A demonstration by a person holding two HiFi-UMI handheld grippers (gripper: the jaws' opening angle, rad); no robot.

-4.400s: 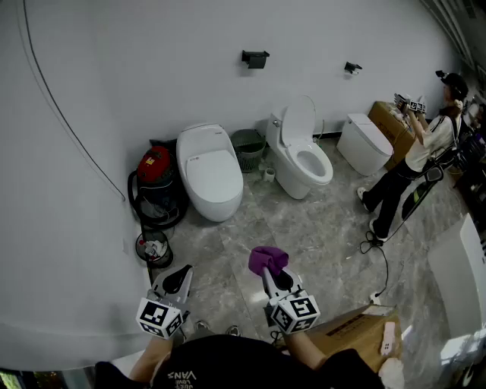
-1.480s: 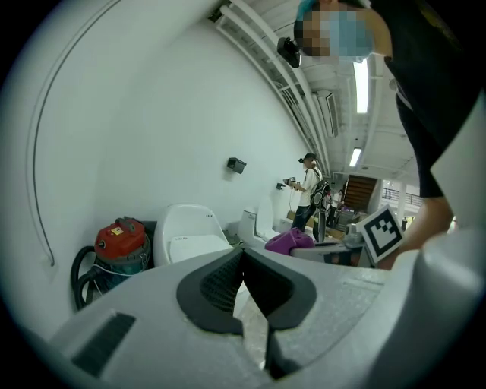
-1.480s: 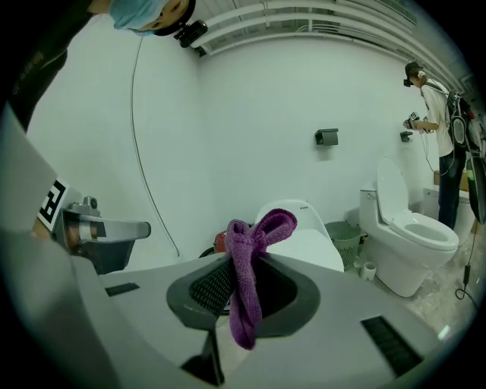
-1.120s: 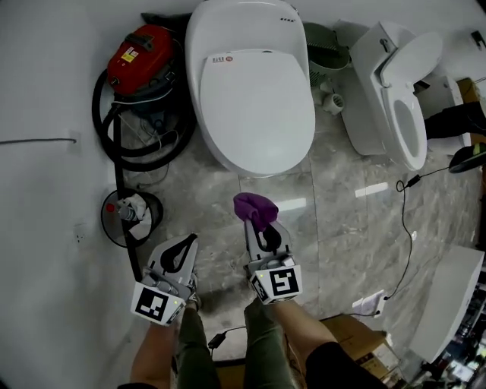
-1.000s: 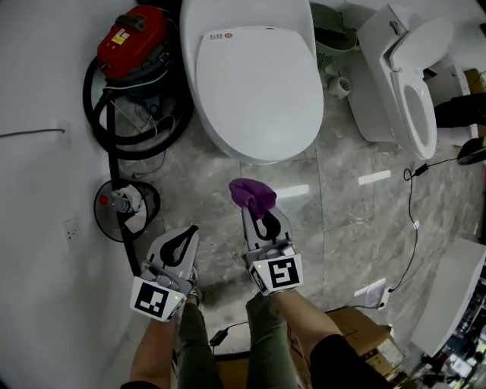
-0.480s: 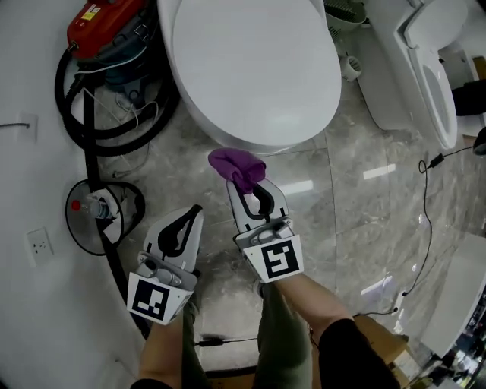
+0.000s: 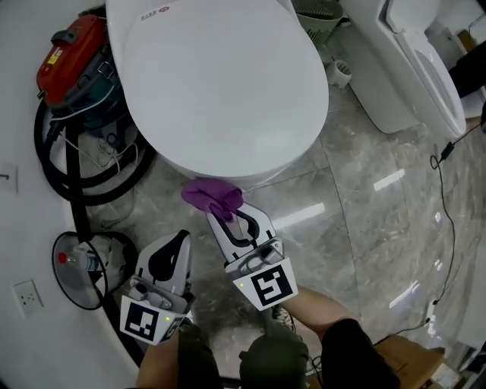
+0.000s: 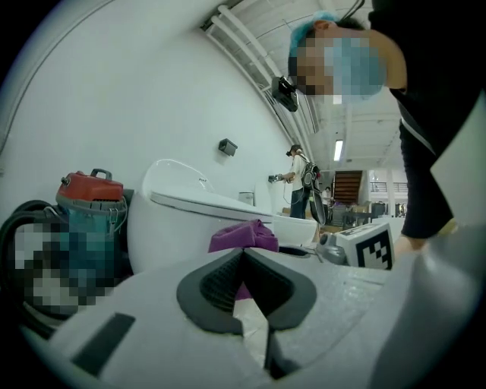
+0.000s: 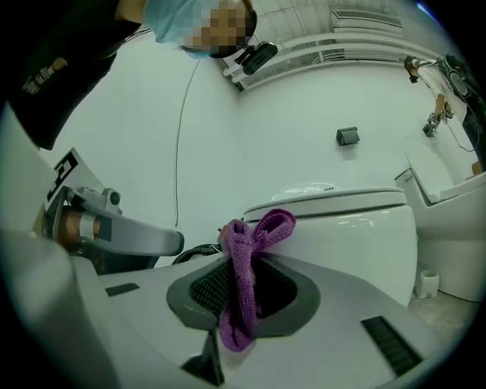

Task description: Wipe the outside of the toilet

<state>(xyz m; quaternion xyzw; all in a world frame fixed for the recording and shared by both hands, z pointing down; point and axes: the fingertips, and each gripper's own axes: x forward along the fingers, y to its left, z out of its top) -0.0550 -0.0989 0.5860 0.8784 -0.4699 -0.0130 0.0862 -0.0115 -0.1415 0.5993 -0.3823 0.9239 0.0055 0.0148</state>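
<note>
A white toilet (image 7: 220, 83) with its lid down fills the top of the head view; its bowl also shows in the left gripper view (image 8: 182, 228) and the right gripper view (image 9: 342, 228). My right gripper (image 7: 222, 211) is shut on a purple cloth (image 7: 210, 196), which hangs just below the toilet's front rim; whether it touches the bowl I cannot tell. The cloth (image 9: 247, 266) is pinched between the jaws and droops down. My left gripper (image 7: 175, 247) sits lower left, shut with nothing in it, and the cloth (image 8: 244, 235) shows beyond it.
A red vacuum cleaner (image 7: 72, 57) with a black hose (image 7: 76, 182) stands left of the toilet. A round black stand (image 7: 87, 262) holds a bottle. A second toilet (image 7: 414, 61) and a green bin (image 7: 319, 9) stand at the right. A cable (image 7: 448, 220) crosses the marble floor.
I have come closer to the closed toilet, which now fills the view. My right gripper carried the purple cloth up to the front rim. The left gripper stayed shut and low.
</note>
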